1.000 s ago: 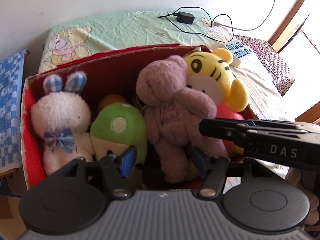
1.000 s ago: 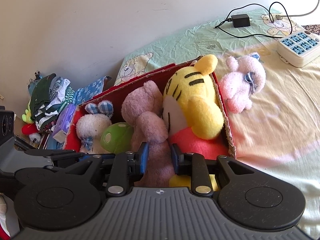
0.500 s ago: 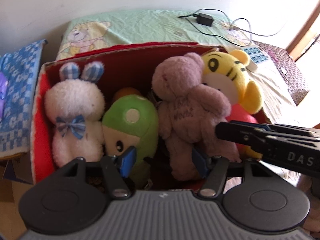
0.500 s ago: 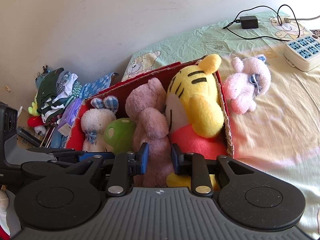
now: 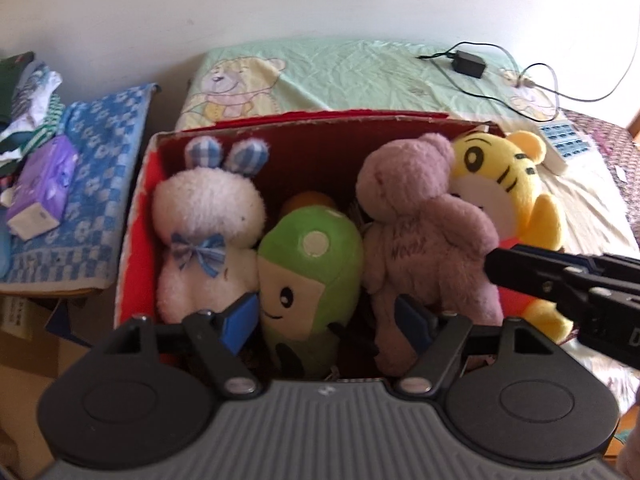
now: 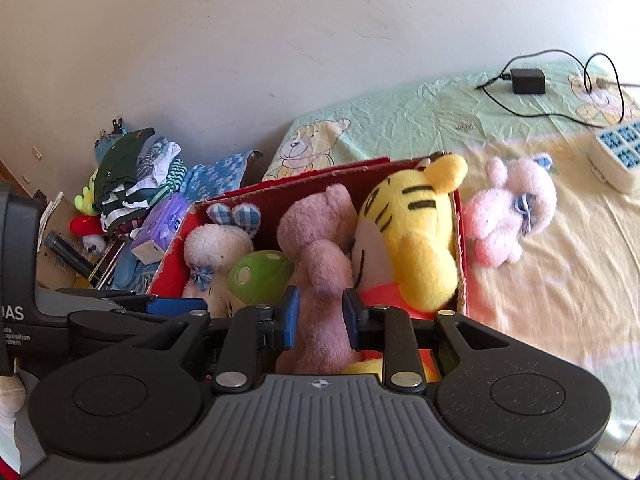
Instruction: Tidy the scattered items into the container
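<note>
A red cardboard box (image 5: 138, 216) on the bedsheet with a bear print (image 6: 400, 128) was packed with soft toys: a white plush rabbit with blue checked ears (image 5: 208, 216), a green plush mushroom figure (image 5: 310, 264), a mauve plush teddy bear (image 5: 420, 232) and a yellow plush tiger with black stripes (image 5: 504, 176). The right gripper (image 6: 318, 318) sat low at the box's near edge, its blue-padded fingers narrowed around the mauve bear's lower body; whether they were pinching it or merely flanking it could not be told. The left gripper (image 5: 326, 320) hung with its fingers spread wide apart, holding nothing, framing the green mushroom figure. One item lay outside the container: a pink plush animal with a blue bow (image 6: 514, 216) on the sheet, just beside the box's right wall. With the box crowded, forcing the pink toy in could lever the tiger over the rim, and pressing on the wall could shift the light box on the soft bedding. The black charger and cable (image 6: 528, 80) lay well apart, near a white power strip (image 6: 618, 160).
</note>
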Demonstrator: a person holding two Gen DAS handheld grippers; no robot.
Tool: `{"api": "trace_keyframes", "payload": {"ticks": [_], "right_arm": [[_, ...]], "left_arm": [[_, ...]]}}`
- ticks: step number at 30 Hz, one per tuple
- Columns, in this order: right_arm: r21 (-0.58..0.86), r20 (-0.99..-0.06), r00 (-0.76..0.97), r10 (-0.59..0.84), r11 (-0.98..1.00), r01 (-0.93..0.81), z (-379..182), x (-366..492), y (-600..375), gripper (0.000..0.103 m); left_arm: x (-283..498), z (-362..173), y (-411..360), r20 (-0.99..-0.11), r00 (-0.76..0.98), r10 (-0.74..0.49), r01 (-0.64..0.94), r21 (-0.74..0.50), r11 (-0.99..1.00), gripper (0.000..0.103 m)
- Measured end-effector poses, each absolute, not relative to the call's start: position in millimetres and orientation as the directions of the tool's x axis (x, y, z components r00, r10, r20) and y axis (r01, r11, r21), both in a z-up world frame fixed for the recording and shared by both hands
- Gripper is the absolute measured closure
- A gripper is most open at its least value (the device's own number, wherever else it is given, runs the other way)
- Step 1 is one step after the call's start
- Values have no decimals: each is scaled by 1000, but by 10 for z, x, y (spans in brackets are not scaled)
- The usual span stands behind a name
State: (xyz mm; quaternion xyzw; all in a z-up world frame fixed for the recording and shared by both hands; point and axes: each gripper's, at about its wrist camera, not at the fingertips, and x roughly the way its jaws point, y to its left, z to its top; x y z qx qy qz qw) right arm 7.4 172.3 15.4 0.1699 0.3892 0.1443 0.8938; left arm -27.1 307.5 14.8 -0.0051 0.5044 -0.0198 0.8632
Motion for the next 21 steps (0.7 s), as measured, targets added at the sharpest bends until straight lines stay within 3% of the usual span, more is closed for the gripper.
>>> {"api": "trace_keyframes", "payload": {"ticks": [21], "right_arm": [[410,-632,631,449,885,-219,168,-52,1459,77]], "left_arm": [[-496,175,2762,-865,483,137,-155,70,985,18]]}}
